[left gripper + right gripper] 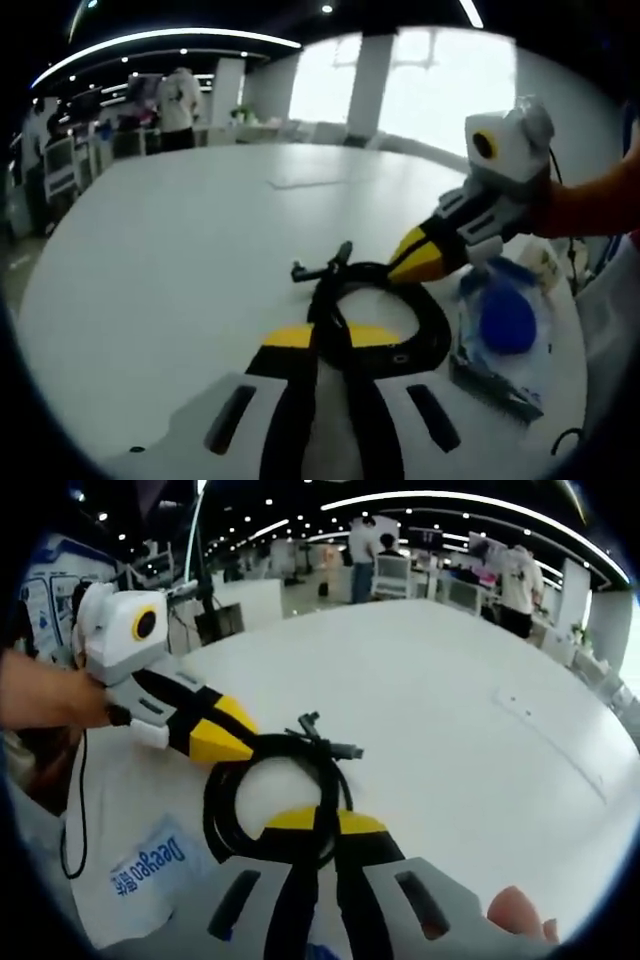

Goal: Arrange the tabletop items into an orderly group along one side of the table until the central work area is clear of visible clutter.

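**Cable coil pinched from two sides on a white table**

Cable [385, 300] is the landmark: a black coil lying on the white table [180, 250], its plug ends sticking out on the far side of the loop. In the left gripper view the left gripper [330, 345] has its yellow-tipped jaws drawn together on the near arc of the coil, the black strand pressed between them; the right gripper [415, 258] comes in from the right of the coil, its jaws also closed on the coil's rim, a bare forearm behind it. Just right of the cable lies a clear bag [505, 325] with blue contents and a dark strip along its near edge; no writing on it is legible in this view. Beyond the cable the tabletop runs bare and wide, with a faint seam near its middle; past the table stand desks, chairs and a person [178, 105] under bright windows.

In the right gripper view the right gripper [320, 830] clamps the near arc of the cable [275, 790], jaws closed on it; the left gripper [235, 742] nips the coil's left side, jaws closed on it, a forearm behind it. Near left of the cable lies a white bag [140, 875] with blue print, the word only partly readable, seemingly "Deegoo"; a thin black cord [72, 820] hangs off the table edge left of it. Far behind the cable, people [520, 580] stand among desks beneath ceiling light strips.
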A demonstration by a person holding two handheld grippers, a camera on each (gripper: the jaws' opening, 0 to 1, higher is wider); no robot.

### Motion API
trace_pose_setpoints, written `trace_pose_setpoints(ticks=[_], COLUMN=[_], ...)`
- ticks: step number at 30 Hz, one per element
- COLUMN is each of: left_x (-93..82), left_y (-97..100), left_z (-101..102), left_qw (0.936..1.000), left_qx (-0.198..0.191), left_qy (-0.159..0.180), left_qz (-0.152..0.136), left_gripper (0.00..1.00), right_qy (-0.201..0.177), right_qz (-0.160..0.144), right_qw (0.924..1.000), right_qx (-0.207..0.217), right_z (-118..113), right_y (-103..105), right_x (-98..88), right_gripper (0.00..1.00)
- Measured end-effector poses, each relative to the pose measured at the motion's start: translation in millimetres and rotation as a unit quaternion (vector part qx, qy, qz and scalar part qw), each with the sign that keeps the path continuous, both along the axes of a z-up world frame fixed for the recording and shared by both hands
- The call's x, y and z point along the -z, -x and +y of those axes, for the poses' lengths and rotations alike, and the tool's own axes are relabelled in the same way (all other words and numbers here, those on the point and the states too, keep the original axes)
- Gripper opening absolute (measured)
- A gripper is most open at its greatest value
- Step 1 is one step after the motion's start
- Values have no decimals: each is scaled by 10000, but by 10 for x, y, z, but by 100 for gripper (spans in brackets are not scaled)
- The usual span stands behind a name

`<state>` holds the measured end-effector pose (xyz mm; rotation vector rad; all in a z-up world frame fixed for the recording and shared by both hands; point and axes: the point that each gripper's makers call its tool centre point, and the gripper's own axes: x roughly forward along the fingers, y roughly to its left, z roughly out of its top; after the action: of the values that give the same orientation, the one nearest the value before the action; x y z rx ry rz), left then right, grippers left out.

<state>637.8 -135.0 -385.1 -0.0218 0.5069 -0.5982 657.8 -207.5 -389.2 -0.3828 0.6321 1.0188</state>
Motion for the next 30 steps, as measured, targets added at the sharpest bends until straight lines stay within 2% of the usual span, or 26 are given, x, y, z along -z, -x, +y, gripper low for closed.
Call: trace_pose_setpoints(ticks=[10,30], left_x=[-56,-331], left_y=[-13,-45], left_z=[31,106], left_qw=[9999,9995], left_qx=[-111,-239], left_qy=[-6,-52], left_qz=[13,-204], left_gripper=[2,0], right_qy=[-194,-388], right_qz=[57,-92], right_qw=[9997,9992], right_qx=[96,101], right_z=[-2,42], right_y=[-20,-25], right_x=[-90,-324], right_gripper=[2,2])
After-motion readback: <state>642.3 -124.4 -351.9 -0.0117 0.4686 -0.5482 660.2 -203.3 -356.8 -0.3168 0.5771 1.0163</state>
